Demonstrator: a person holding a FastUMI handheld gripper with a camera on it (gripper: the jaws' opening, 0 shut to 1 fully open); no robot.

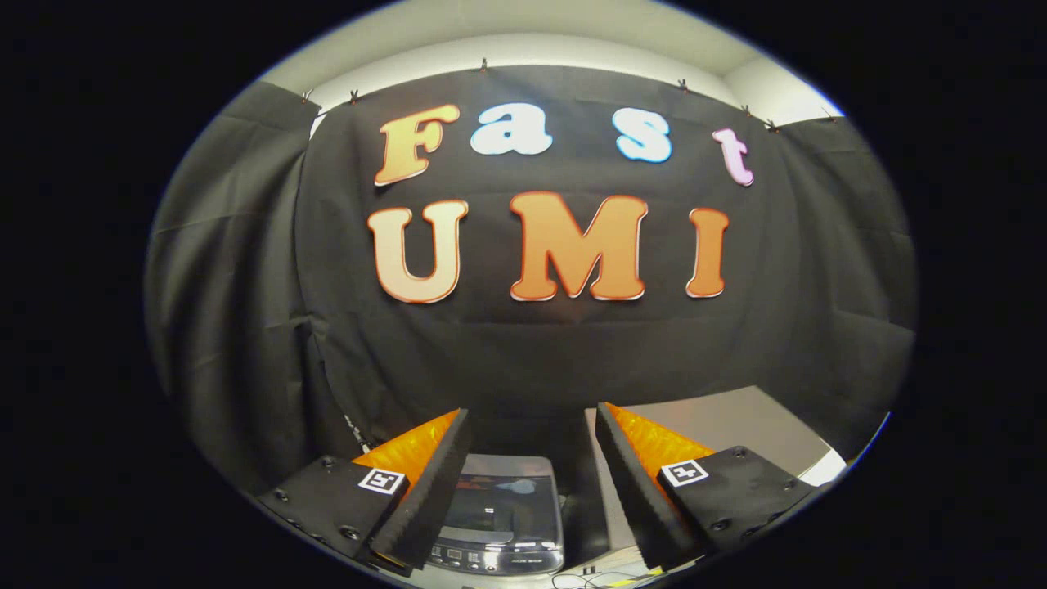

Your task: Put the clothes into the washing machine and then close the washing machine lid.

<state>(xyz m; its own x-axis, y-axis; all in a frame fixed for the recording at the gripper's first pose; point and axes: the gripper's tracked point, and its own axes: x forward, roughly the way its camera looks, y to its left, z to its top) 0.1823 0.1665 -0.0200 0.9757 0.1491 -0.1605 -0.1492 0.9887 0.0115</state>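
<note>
Down between my wide-apart, empty jaws [532, 425] sits the small grey washing machine [501, 517] with its dark see-through lid [499, 499] lying flat, so either clothes come next or the job is finished.

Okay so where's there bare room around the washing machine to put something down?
The grey tabletop beyond the right finger, between the washing machine and the black cloth wall, looks bare. It is tighter near the machine's front, where cables lie. The gripper is open, its fingers either side of the machine's closed lid.
</note>
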